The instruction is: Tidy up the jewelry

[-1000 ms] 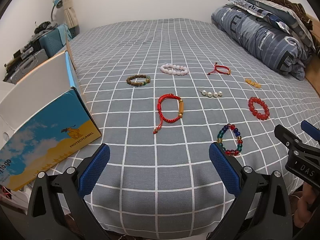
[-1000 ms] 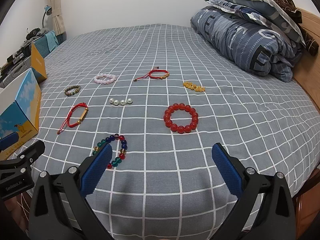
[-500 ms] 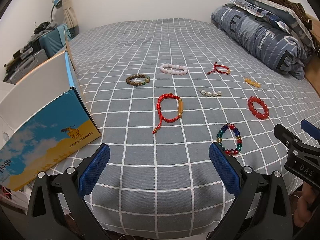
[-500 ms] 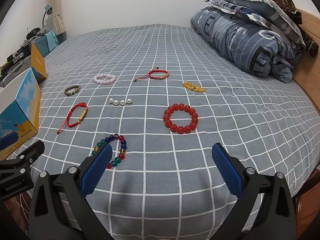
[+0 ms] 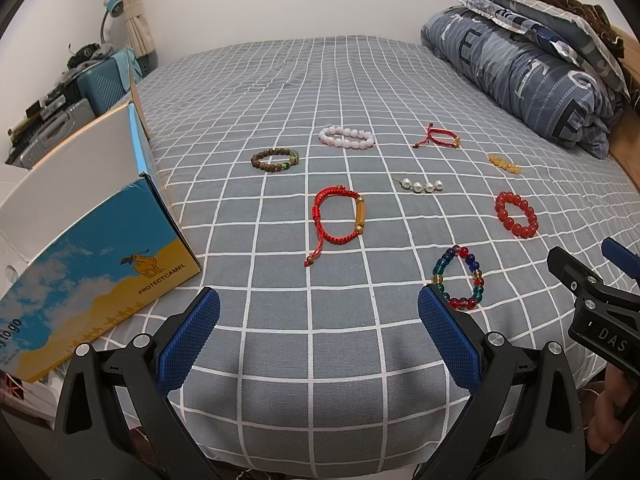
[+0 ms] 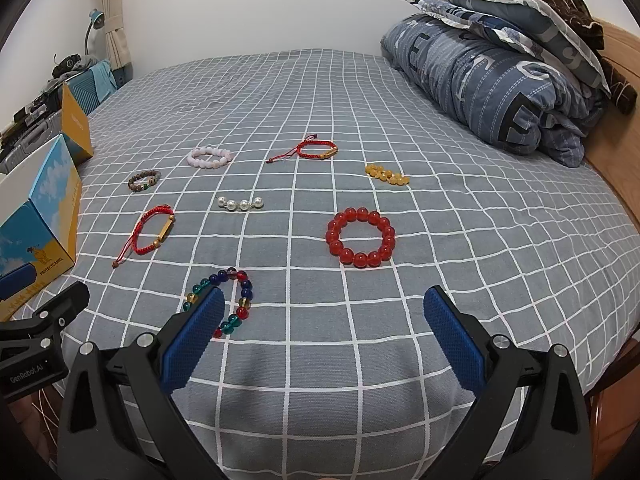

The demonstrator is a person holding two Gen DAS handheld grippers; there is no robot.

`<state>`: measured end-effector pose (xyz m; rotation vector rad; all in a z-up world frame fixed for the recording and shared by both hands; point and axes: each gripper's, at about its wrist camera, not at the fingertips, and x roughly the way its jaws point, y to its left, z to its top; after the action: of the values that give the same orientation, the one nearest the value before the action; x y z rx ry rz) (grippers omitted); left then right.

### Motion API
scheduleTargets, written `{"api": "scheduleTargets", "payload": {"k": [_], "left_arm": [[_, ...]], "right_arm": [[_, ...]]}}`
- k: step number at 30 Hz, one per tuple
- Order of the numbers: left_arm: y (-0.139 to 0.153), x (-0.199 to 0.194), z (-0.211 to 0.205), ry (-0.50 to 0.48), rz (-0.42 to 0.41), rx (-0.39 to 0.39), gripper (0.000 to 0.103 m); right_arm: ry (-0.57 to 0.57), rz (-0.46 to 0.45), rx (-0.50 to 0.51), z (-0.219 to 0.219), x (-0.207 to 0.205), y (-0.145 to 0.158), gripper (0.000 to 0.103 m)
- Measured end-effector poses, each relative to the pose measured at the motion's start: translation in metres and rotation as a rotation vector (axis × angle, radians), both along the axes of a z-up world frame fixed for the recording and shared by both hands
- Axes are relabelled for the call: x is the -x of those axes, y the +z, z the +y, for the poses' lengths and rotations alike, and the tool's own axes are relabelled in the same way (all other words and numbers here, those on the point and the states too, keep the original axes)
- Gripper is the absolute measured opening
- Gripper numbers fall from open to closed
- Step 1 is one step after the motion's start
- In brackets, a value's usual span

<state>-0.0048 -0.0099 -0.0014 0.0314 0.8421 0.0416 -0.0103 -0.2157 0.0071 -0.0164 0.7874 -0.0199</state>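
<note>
Eight bracelets (image 6: pixel 362 237) lie flat, apart, on the bedspread (image 6: pixel 460 240).

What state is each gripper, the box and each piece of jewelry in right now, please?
left gripper: open, empty.
right gripper: open, empty.
box: open, at the bed's left edge.
multicolored bead bracelet: flat on the bedspread, loose.
red bead bracelet: flat, round.
red cord bracelet: flat, tail trailing.
pearl strand: lying straight.
</note>
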Motion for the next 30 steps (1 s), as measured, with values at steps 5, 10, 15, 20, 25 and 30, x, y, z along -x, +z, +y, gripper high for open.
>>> {"api": "scheduleTargets", "payload": {"k": [5, 10, 15, 20, 25, 30], "left_arm": [[0.0, 0.0, 0.0, 0.0, 0.002, -0.001, 0.097], [0.0, 0.0, -0.001, 0.0, 0.002, -0.001, 0.097], [-0.001, 0.0, -0.002, -0.009, 0.009, 0.004, 0.097], [0.001, -0.007, -0.002, -0.015, 0.019, 0.018, 0.097], [0.014, -0.025, 0.0, 0.0, 0.021, 0.036, 0.097], [0.026, -0.05, 0.005, 0.018, 0.02, 0.033, 0.097]], "right_arm": [[-0.002, 0.001, 0.0, 0.0, 0.0, 0.0, 0.096], [-0.001, 0.001, -0.001, 0.0, 0.0, 0.0, 0.096], [0.013, 0.001, -0.001, 0.0, 0.001, 0.003, 0.096], [0.025, -0.015, 0.003, -0.004, 0.001, 0.015, 0.096], [0.019, 0.005, -0.031, -0.011, -0.015, 0.027, 0.096], [0.009, 0.025, -0.053, -0.021, -0.038, 0.037, 0.096]]}}
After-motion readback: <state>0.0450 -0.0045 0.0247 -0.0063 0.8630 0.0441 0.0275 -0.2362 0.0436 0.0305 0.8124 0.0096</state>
